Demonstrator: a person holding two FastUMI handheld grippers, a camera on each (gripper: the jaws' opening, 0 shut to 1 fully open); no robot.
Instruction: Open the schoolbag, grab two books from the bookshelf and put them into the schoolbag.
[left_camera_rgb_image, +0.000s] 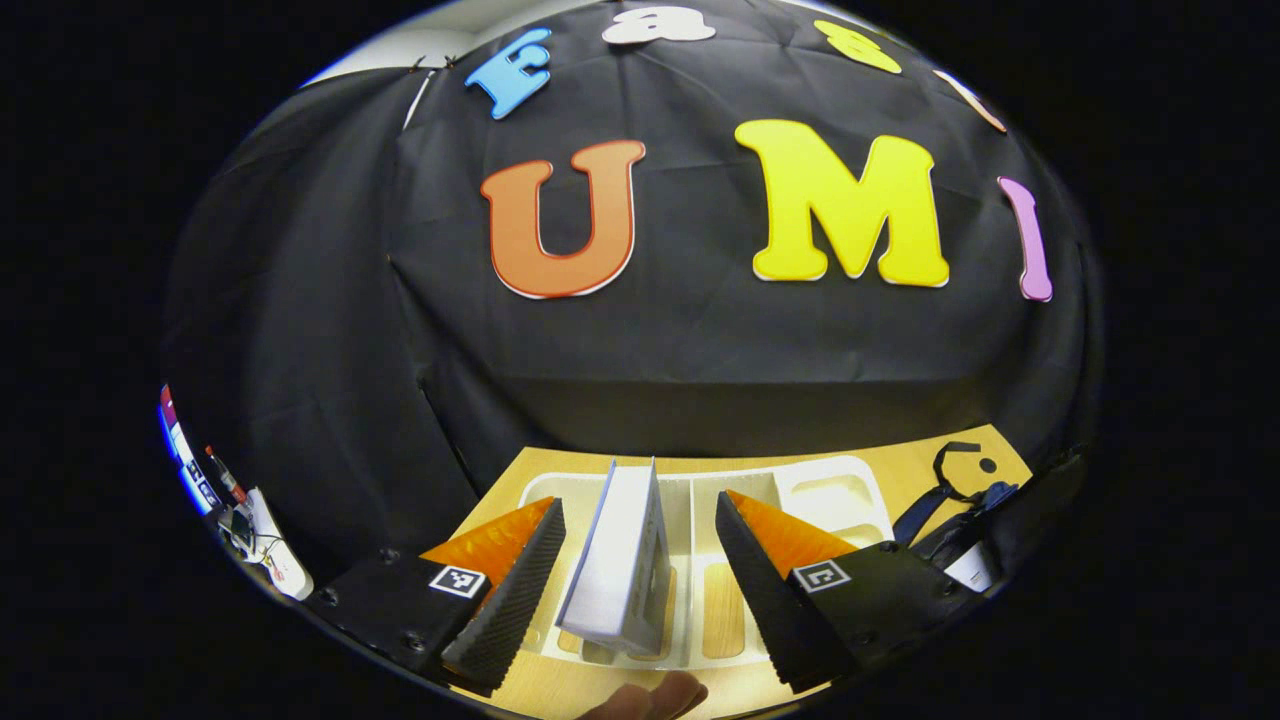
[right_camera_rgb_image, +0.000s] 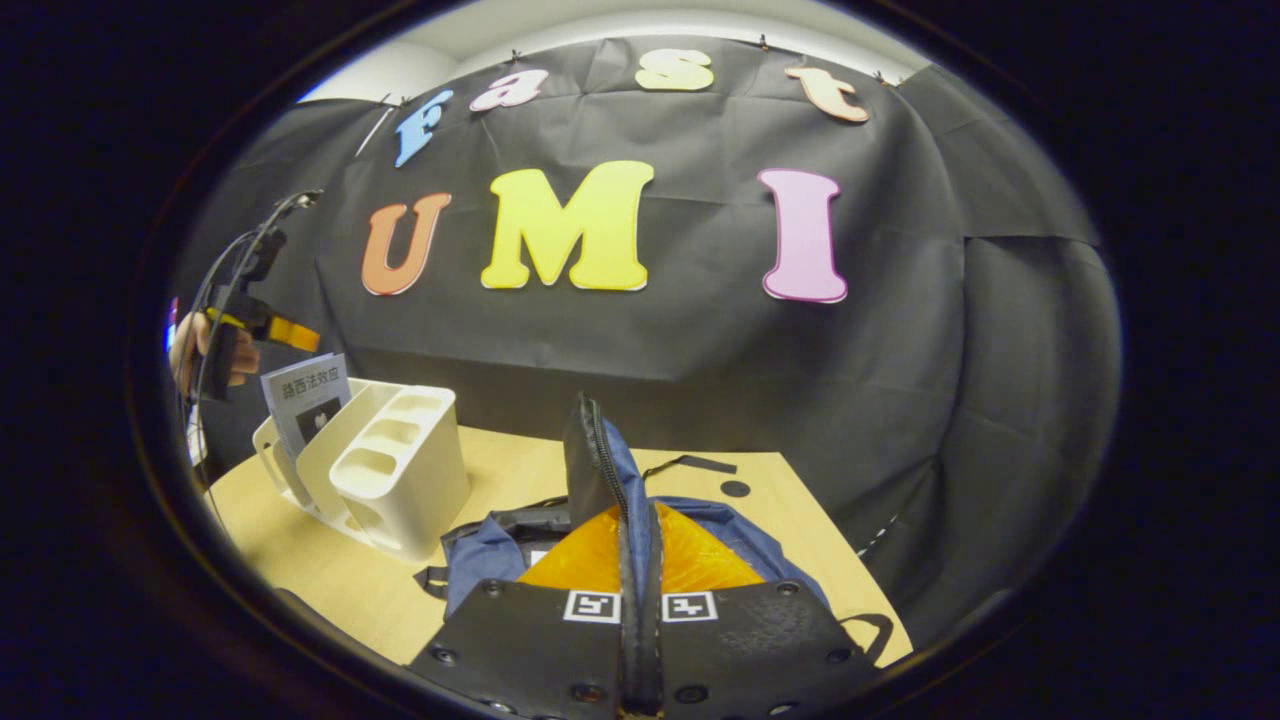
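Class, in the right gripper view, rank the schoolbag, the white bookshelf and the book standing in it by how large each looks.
1. Schoolbag and bookshelf: look alike, and the bag is nearer and partly hidden, so unranked.
2. Book: smallest.

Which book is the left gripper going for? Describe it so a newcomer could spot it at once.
On the wooden table stands a white slotted bookshelf. The book stands upright in it, between the open fingers of the left gripper, untouched. It has a pale cover with dark print and is the one book visible in the rack.
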